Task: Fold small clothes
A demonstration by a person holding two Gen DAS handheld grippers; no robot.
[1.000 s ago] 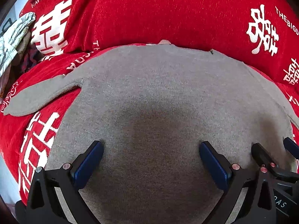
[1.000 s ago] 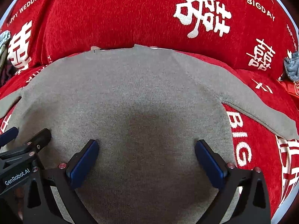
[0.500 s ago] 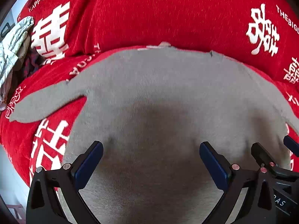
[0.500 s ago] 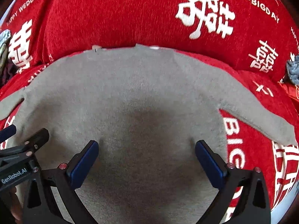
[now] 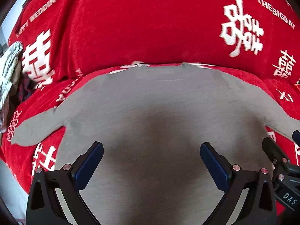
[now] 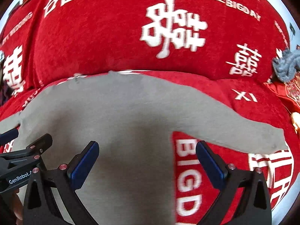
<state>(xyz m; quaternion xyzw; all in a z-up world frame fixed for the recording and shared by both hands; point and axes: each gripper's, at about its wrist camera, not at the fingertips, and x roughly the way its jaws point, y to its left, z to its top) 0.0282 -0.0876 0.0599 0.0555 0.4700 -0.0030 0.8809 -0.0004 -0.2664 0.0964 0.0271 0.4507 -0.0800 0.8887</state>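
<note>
A small grey long-sleeved top (image 5: 150,101) lies flat on a red sofa cover, neck toward the backrest, sleeves spread out to both sides. It also shows in the right wrist view (image 6: 120,108). My left gripper (image 5: 151,161) is open and empty above the lower body of the top. My right gripper (image 6: 147,159) is open and empty above the top's right side edge, below the right sleeve (image 6: 234,131). The left sleeve (image 5: 35,129) points left. Each gripper shows at the edge of the other's view.
The red sofa cover (image 5: 150,28) with white characters covers seat and backrest (image 6: 112,37). A pale patterned cloth pile (image 5: 8,69) lies at the far left. A grey-blue knit item (image 6: 286,65) and a red packet (image 6: 288,93) lie at the far right.
Both grippers have pulled back and shifted right, so more of the backrest and both sleeves show. The right gripper now straddles the top's right edge. Jaws stay open.
</note>
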